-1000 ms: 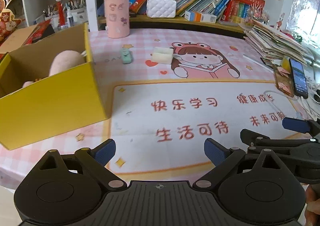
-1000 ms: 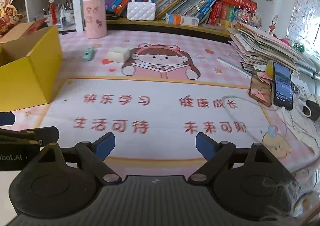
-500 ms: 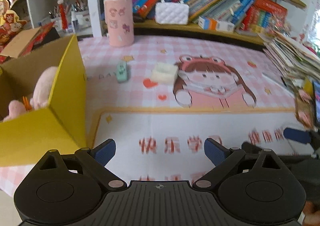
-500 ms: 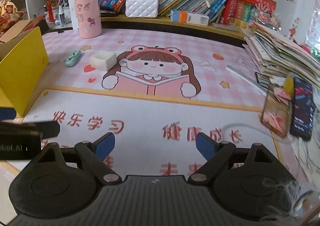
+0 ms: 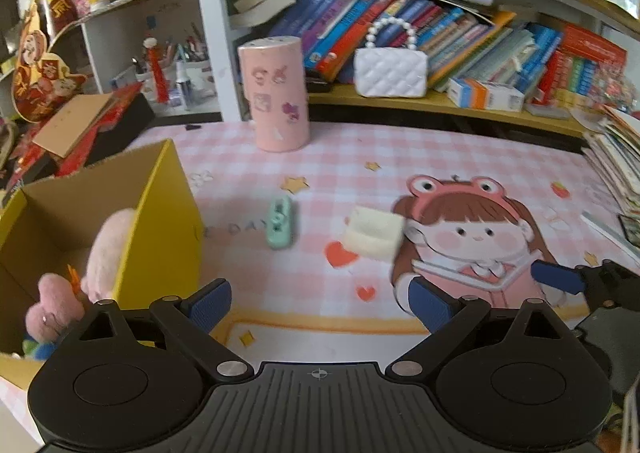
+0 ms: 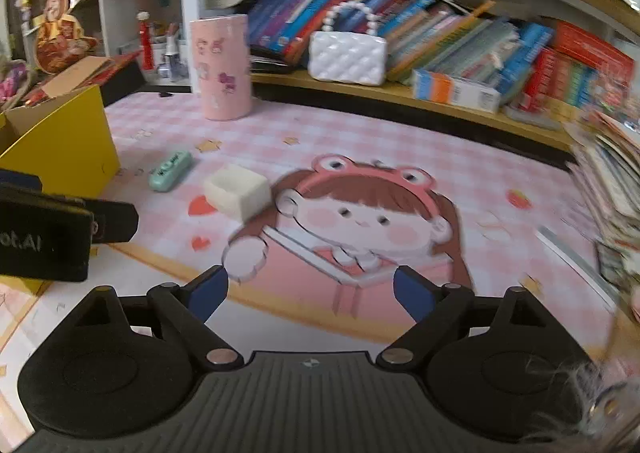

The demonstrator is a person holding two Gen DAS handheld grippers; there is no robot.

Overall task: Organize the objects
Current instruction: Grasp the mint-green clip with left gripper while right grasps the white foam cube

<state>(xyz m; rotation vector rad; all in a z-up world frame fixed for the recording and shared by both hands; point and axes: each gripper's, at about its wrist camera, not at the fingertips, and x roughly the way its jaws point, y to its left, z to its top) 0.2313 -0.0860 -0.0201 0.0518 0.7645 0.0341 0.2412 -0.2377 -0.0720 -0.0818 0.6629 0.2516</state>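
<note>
A small mint-green item and a cream block lie on the pink checked mat, ahead of both grippers; they also show in the right wrist view as the green item and the block. An open yellow box at the left holds a pink plush toy. My left gripper is open and empty, above the mat just right of the box. My right gripper is open and empty, over the cartoon girl print.
A pink cylinder stands at the back of the mat. A white quilted purse sits on the low bookshelf. A stack of papers lies at the right. Cardboard and clutter are behind the box.
Both grippers have moved forward over the mat toward the green item and cream block, which now appear much closer. Both stay open.
</note>
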